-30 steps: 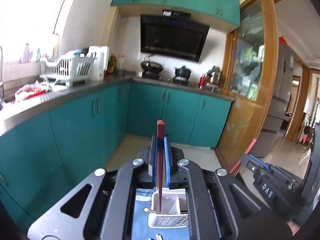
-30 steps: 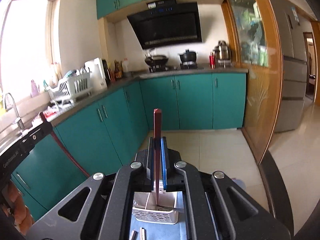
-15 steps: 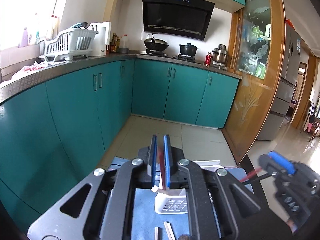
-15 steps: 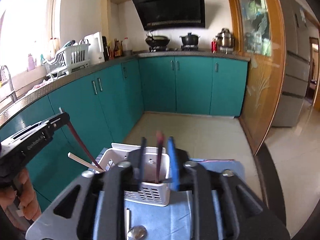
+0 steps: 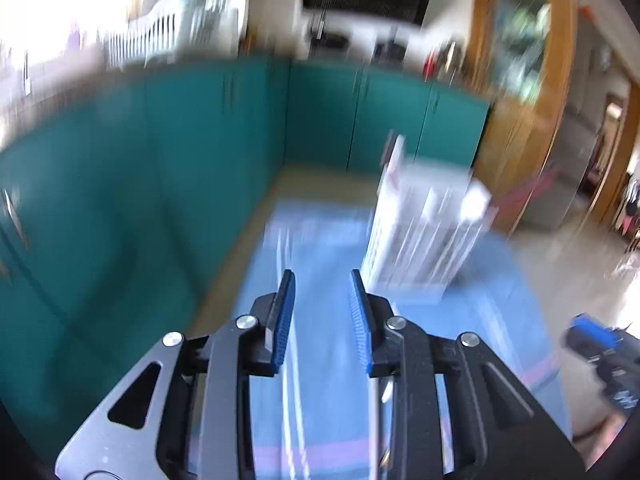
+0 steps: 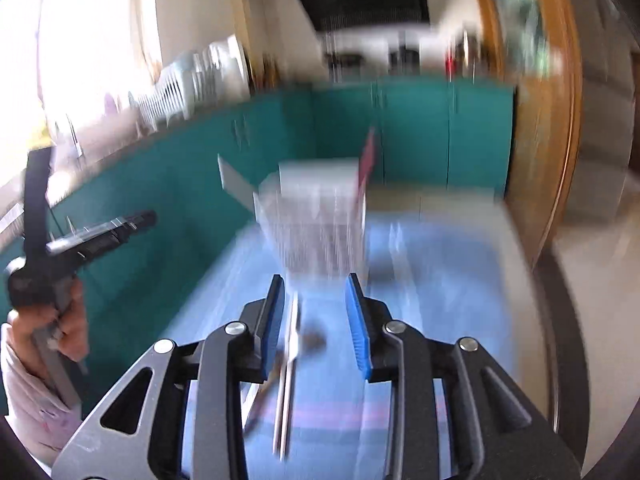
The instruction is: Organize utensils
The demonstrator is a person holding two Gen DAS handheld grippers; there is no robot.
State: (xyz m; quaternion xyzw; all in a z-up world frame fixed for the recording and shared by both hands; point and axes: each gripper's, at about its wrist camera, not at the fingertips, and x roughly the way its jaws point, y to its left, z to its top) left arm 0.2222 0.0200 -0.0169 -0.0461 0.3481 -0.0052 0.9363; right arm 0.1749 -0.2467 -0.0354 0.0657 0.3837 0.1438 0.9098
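While angled downward, both tools point(image 5: 322, 280) point(image 6: 314, 284) agape

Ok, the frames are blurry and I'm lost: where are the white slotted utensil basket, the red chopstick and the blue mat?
white slotted utensil basket point(image 6: 316, 232): right wrist view, front wall.
red chopstick point(image 6: 367, 156): right wrist view, upper end.
blue mat point(image 5: 320, 248): left wrist view, bare patch.

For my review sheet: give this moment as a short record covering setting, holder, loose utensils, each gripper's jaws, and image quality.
setting: kitchen, teal cabinets, blue mat
holder: white utensil basket, a dark red stick standing in it
loose utensils: pale sticks on mat, near right gripper
left gripper: jaws just opened, nothing between
right gripper: jaws just opened, nothing gripped
image quality: heavy motion blur
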